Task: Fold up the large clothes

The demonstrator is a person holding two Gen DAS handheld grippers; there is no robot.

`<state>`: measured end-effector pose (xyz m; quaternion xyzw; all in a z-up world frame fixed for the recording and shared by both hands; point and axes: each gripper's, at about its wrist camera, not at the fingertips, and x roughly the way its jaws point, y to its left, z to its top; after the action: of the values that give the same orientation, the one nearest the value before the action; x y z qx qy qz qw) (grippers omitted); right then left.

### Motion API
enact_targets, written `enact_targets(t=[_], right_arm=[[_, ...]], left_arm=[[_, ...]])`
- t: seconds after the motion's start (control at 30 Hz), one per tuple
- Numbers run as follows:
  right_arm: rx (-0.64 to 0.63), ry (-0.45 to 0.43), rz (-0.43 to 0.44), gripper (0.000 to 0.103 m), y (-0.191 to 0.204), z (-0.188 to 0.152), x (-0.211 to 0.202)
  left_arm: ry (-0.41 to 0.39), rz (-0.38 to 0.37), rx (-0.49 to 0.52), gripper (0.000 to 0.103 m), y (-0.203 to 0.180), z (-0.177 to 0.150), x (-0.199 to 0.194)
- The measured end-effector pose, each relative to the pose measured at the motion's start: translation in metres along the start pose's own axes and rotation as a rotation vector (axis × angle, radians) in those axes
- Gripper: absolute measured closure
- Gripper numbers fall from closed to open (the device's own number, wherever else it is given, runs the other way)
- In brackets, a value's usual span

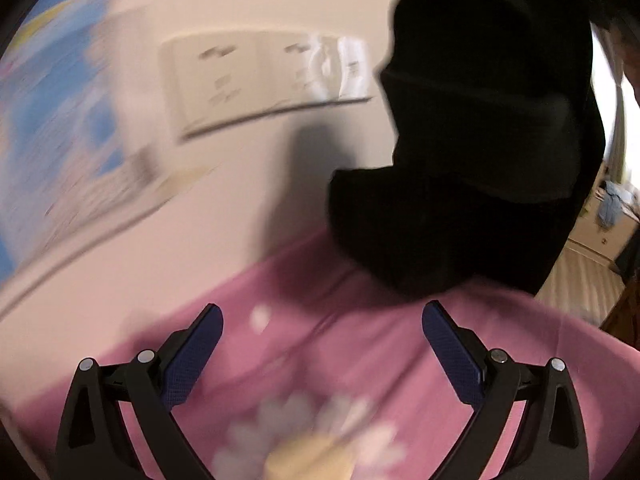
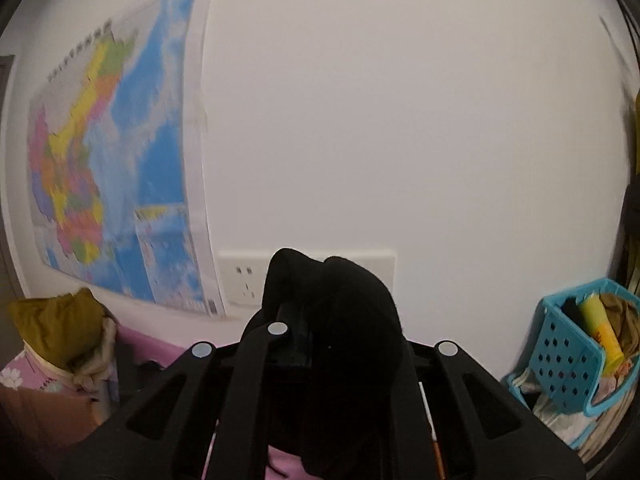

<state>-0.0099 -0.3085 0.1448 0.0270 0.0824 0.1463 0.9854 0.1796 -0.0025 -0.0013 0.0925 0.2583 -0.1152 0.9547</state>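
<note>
A black garment [image 1: 472,152] hangs in the air at the upper right of the left wrist view, above a pink flowered bedsheet [image 1: 320,360]. My left gripper [image 1: 322,316] is open and empty, its blue-padded fingers wide apart over the sheet, below and left of the garment. In the right wrist view my right gripper [image 2: 316,320] is shut on a bunched fold of the black garment [image 2: 344,312], which bulges over the fingertips and hides them. The left wrist view is motion-blurred.
A wall with a socket panel [image 2: 240,280] and a coloured map [image 2: 112,160] lies ahead. A blue plastic basket [image 2: 572,352] with a yellow tube stands at right. An olive cushion [image 2: 60,328] lies at left. A cabinet and floor [image 1: 592,264] show far right.
</note>
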Motion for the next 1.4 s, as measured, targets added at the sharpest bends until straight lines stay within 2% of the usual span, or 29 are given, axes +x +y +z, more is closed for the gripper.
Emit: enact_targets(t=[0.07, 0.17, 0.23, 0.27, 0.3, 0.33, 0.37, 0.43, 0.47, 0.6, 0.73, 0.87, 1.03, 1.1, 1.17, 1.2, 1.23, 1.27, 1.3, 1.4], right_arm=[[-0.003, -0.027, 0.012, 0.096, -0.001, 0.006, -0.008], [0.000, -0.064, 0.029, 0.096, -0.008, 0.012, -0.020], [0.004, -0.076, 0.033, 0.096, -0.013, 0.016, -0.028], [0.006, -0.082, 0.030, 0.096, -0.015, 0.017, -0.030], [0.015, -0.083, 0.027, 0.096, -0.017, 0.018, -0.032], [0.012, -0.081, 0.022, 0.096, -0.019, 0.017, -0.033], [0.005, -0.081, 0.009, 0.096, -0.020, 0.017, -0.034], [0.011, -0.079, -0.012, 0.096, -0.026, 0.018, -0.039], [0.012, -0.082, -0.023, 0.096, -0.028, 0.019, -0.042], [0.015, -0.129, -0.042, 0.097, -0.032, 0.035, -0.071], [-0.002, -0.231, -0.065, 0.097, -0.025, 0.068, -0.123], [-0.021, -0.361, -0.071, 0.097, -0.008, 0.104, -0.193], [-0.031, -0.444, -0.084, 0.097, 0.015, 0.127, -0.275], [-0.017, -0.448, -0.070, 0.098, 0.019, 0.126, -0.300], [-0.001, -0.452, -0.020, 0.099, 0.025, 0.119, -0.316], [-0.008, -0.443, 0.003, 0.099, 0.032, 0.113, -0.323], [-0.010, -0.441, 0.024, 0.099, 0.038, 0.106, -0.327], [0.000, -0.432, 0.059, 0.099, 0.043, 0.099, -0.330], [0.009, -0.390, 0.087, 0.099, 0.050, 0.089, -0.328], [0.028, -0.334, 0.188, 0.100, 0.065, 0.063, -0.316]], left_arm=[[-0.037, -0.040, 0.014, 0.006, -0.007, 0.010, 0.008], [-0.081, -0.180, 0.045, 0.006, -0.022, 0.026, 0.022], [-0.108, -0.223, 0.056, 0.006, -0.032, 0.032, 0.033], [-0.113, -0.266, 0.055, 0.008, -0.037, 0.035, 0.039], [-0.112, -0.299, 0.042, 0.014, -0.042, 0.039, 0.047], [-0.112, -0.326, 0.020, 0.038, -0.044, 0.041, 0.052], [-0.108, -0.360, 0.003, 0.069, -0.048, 0.043, 0.055], [-0.092, -0.399, -0.037, 0.095, -0.057, 0.049, 0.058], [-0.093, -0.421, -0.050, 0.095, -0.062, 0.053, 0.056], [-0.126, -0.400, -0.063, 0.096, -0.066, 0.064, 0.030], [-0.213, -0.410, -0.168, 0.096, -0.032, 0.090, -0.024], [-0.324, -0.369, -0.213, 0.097, -0.009, 0.119, -0.091], [-0.521, -0.266, -0.238, 0.099, 0.019, 0.142, -0.218], [-0.555, -0.241, -0.242, 0.099, 0.025, 0.138, -0.274], [-0.590, -0.186, -0.223, 0.099, 0.014, 0.132, -0.315], [-0.607, -0.132, -0.209, 0.099, 0.014, 0.124, -0.340], [-0.619, -0.090, -0.197, 0.099, 0.008, 0.129, -0.340], [-0.633, -0.052, -0.196, 0.099, 0.009, 0.114, -0.367], [-0.633, -0.026, -0.191, 0.099, -0.001, 0.125, -0.363], [-0.616, 0.086, -0.161, 0.099, -0.015, 0.089, -0.406]])
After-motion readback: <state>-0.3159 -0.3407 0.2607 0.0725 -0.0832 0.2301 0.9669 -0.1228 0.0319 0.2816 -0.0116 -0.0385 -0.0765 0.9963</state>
